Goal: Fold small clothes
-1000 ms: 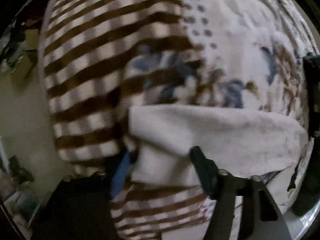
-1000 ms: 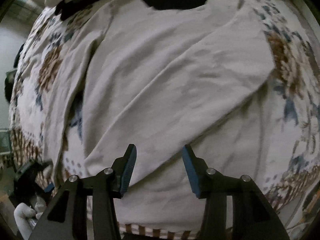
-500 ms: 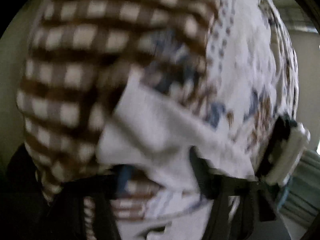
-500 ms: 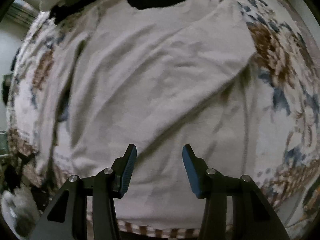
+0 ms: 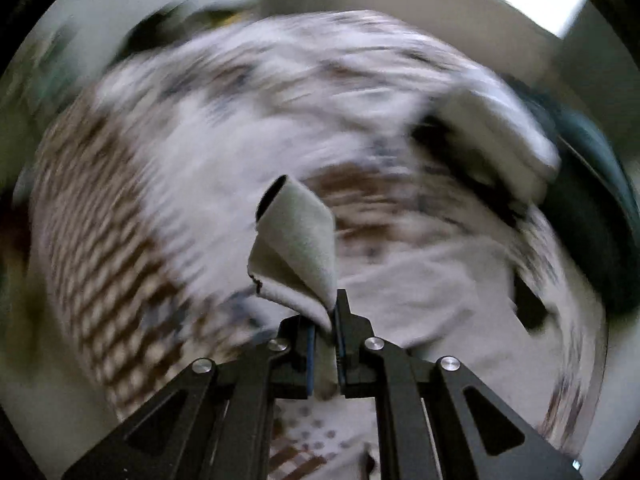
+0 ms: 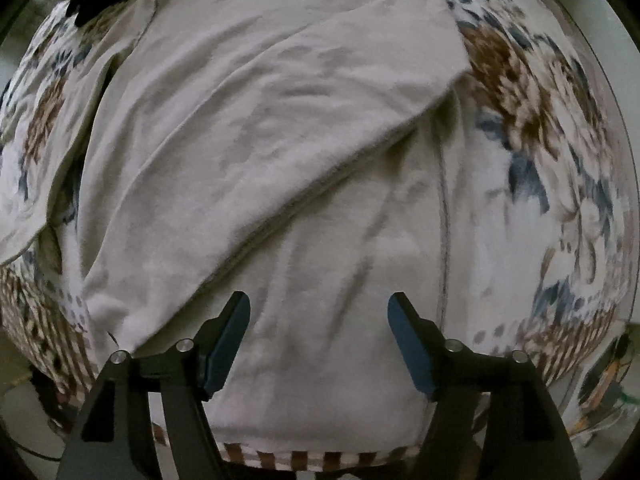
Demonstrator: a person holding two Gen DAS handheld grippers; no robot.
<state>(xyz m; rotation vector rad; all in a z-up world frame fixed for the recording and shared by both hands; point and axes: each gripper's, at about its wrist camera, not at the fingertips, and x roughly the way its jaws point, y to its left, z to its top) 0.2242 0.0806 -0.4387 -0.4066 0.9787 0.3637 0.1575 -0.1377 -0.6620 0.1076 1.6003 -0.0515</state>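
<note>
Left gripper point(image 5: 325, 334), jaws nearly closed, pinches a cuff-like end of the pale garment point(image 5: 298, 248); the free part of that end stands up ahead of the fingers as an open tube. Right gripper point(image 6: 319, 322), jaws spread wide and holding nothing, hangs over the lower body of the same pale garment point(image 6: 256, 168), close to the hem at the near edge. The garment lies face-up on a floral and brown-checked blanket point(image 6: 532, 92), with one sleeve already laid diagonally across the chest and a vertical seam showing on the right of the panel. Heavy blur in the left wrist view hides the surroundings, so how high the pinched end is raised cannot be told.

Step in hand, as judged: the sleeve fold, with the second sleeve gripped for laying across the body. The next move calls for carrying that end inward over the chest, setting it flat beside or over the first sleeve, and releasing without dragging the body panel. The idle right tool could pin the panel or take the hem for the following fold.
</note>
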